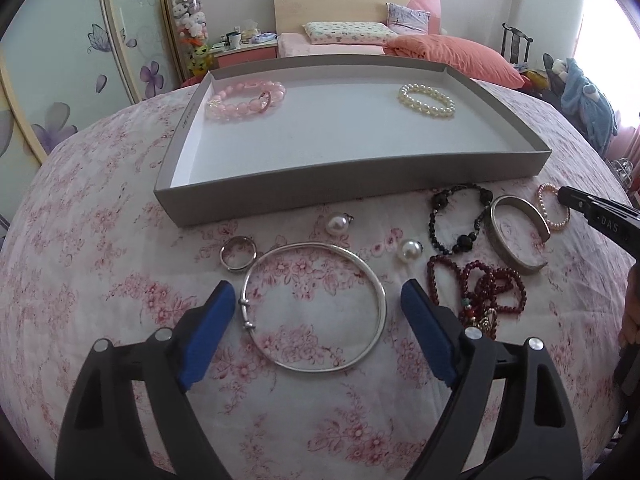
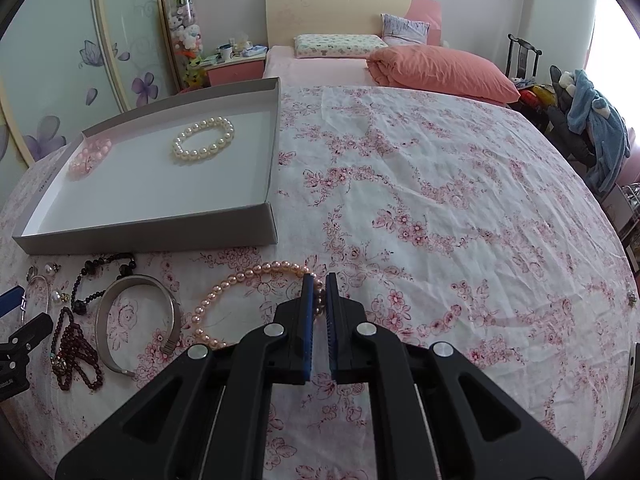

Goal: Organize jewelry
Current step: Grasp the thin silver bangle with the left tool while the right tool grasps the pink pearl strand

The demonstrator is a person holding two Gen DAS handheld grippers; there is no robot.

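My left gripper (image 1: 318,288) stands open low over the floral bedspread, its blue pads either side of a thin silver bangle (image 1: 312,245) without touching it. My right gripper (image 2: 319,284) is shut on the pink pearl bracelet (image 2: 248,272), with beads pinched between its pads; its tip (image 1: 568,196) shows at the right edge of the left wrist view. The grey tray (image 1: 340,188) behind holds a pink bead bracelet (image 1: 244,102) and a white pearl bracelet (image 1: 427,100).
Loose on the bedspread lie a silver ring (image 1: 238,268), two pearl pendants (image 1: 337,224), a black bead bracelet (image 1: 432,220), a dark red bead string (image 1: 480,292) and a wide silver cuff (image 1: 516,264). Pillows and a headboard lie beyond the tray.
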